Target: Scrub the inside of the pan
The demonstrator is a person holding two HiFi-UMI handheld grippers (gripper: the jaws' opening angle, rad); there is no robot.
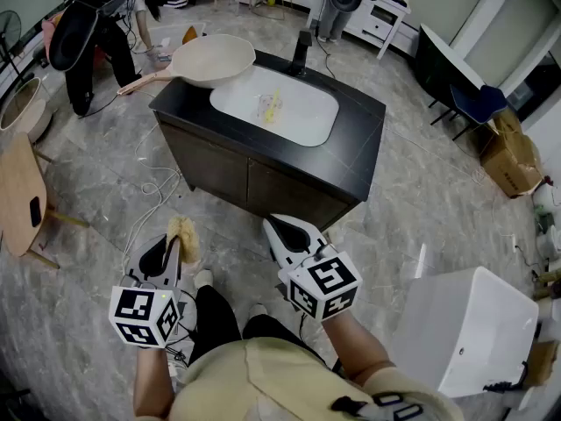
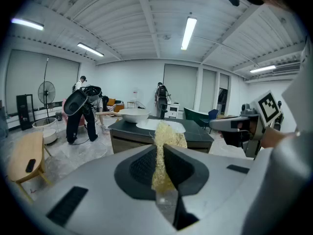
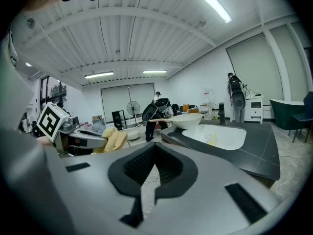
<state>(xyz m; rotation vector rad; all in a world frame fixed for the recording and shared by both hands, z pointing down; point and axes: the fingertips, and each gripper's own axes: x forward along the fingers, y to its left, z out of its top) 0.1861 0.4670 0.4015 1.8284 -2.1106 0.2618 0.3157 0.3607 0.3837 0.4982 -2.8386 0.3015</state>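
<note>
- Left gripper (image 1: 172,246): the jaws pinch a pale yellow fibrous scrubbing pad (image 2: 164,148). The pad stands upright between them, and its upper part projects beyond the jaw tips.
- Right gripper (image 1: 275,228): the jaws are pressed together with nothing between them. It is level with the left gripper and just beside it, on that gripper's right.
- Pan (image 1: 214,59): a cream pan with a long wooden handle. It rests on the near left corner of the dark counter (image 1: 358,137), well ahead of both grippers and slightly left of the left gripper's jaw line. The handle sticks out past the counter edge. Neither gripper touches the pan.
- Sink basin (image 1: 302,112): a white basin set into the counter, to the right of the pan and ahead of the right gripper. A small yellow object (image 1: 272,105) lies in it; its type cannot be determined.
- Task status: the scrubbing tool is in hand, but no contact between the pad and the pan interior is visible, so scrubbing is judged not started.
- Remaining work: close the gap to the counter, probably steady the pan by its handle with the free right gripper, bring the pad inside the bowl, and scrub the inner surface.
- The condition of the pan interior cannot be assessed from this range.
</note>
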